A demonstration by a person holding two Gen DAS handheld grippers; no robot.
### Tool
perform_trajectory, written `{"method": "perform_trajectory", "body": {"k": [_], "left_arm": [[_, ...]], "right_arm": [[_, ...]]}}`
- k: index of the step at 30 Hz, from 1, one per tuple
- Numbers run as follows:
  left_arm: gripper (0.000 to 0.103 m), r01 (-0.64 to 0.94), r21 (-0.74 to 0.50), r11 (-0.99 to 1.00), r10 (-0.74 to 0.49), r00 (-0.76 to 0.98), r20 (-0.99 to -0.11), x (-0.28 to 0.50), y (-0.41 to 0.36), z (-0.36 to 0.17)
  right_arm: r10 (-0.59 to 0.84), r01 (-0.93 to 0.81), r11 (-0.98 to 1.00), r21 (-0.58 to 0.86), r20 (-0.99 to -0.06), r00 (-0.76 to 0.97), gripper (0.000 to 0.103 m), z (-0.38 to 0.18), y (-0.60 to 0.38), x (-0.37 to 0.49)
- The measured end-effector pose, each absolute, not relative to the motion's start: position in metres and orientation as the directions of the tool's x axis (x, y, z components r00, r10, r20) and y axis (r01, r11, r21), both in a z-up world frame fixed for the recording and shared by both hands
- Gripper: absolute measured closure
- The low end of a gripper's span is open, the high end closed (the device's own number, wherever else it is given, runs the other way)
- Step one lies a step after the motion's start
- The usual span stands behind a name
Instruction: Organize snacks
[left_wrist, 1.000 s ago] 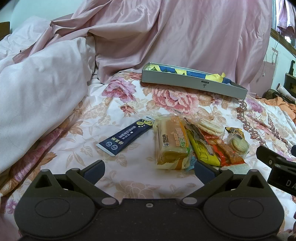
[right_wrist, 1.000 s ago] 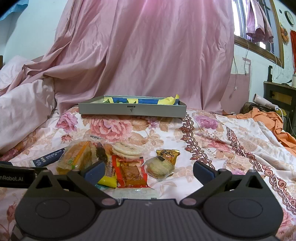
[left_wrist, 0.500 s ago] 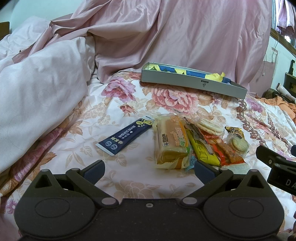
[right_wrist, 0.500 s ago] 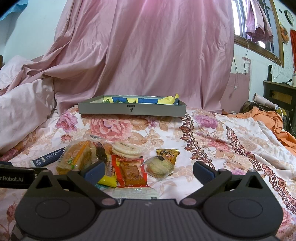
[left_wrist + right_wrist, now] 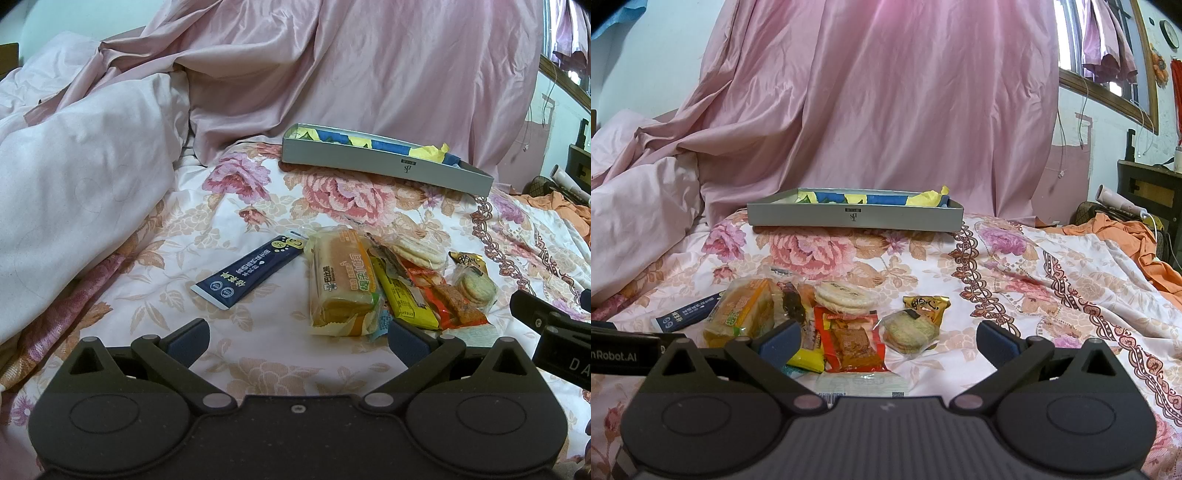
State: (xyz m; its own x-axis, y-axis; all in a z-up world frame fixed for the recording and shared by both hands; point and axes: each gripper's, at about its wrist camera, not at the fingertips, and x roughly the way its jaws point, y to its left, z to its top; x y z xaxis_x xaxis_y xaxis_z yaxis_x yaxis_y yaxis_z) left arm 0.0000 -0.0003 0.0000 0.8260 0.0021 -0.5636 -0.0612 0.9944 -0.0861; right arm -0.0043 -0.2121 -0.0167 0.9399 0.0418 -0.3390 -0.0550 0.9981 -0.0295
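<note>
Snack packets lie in a loose pile on the floral bedspread. There is a dark blue stick packet [image 5: 249, 276] [image 5: 687, 312], a wrapped bread loaf [image 5: 341, 282] [image 5: 742, 311], a yellow bar [image 5: 404, 295], a red-orange packet [image 5: 851, 339], round rice crackers [image 5: 844, 297] and a wrapped round biscuit [image 5: 910, 328] [image 5: 474, 290]. A shallow grey box [image 5: 384, 166] [image 5: 855, 216] with blue and yellow lining sits behind them. My left gripper [image 5: 297, 338] is open just in front of the bread. My right gripper [image 5: 886, 336] is open, nothing between its fingers, low over the red packet and biscuit.
A pale quilt [image 5: 74, 206] is heaped on the left. A pink sheet [image 5: 879, 110] hangs behind the box. Orange cloth [image 5: 1126, 236] and dark furniture [image 5: 1148, 188] lie at the right. The right gripper's body [image 5: 554, 339] shows at the left view's right edge.
</note>
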Motion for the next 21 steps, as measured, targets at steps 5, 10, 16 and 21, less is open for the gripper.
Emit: {"method": "perform_trajectory", "body": {"k": [5, 10, 16, 21], "left_arm": [[0.001, -0.062, -0.086, 0.994, 0.003, 0.826, -0.564, 0.0000, -0.0003, 0.0000], [0.001, -0.062, -0.086, 0.994, 0.002, 0.825, -0.565, 0.0001, -0.0003, -0.0001], [0.001, -0.060, -0.087, 0.994, 0.000, 0.822, -0.570, 0.0002, -0.0056, -0.0038], [0.001, -0.060, -0.086, 0.994, -0.001, 0.816, -0.578, 0.0004, -0.0042, -0.0030]], "right_arm": [[0.041, -0.055, 0.998, -0.029, -0.339, 0.940, 0.000, -0.0162, -0.2120, -0.0045], [0.041, -0.055, 0.998, -0.030, -0.340, 0.939, 0.000, -0.0158, -0.2121, -0.0042], [0.039, -0.053, 0.998, -0.034, -0.344, 0.938, 0.000, -0.0183, -0.2109, -0.0038], [0.038, -0.056, 0.998, -0.043, -0.349, 0.937, 0.000, -0.0184, -0.2086, -0.0032]]}}
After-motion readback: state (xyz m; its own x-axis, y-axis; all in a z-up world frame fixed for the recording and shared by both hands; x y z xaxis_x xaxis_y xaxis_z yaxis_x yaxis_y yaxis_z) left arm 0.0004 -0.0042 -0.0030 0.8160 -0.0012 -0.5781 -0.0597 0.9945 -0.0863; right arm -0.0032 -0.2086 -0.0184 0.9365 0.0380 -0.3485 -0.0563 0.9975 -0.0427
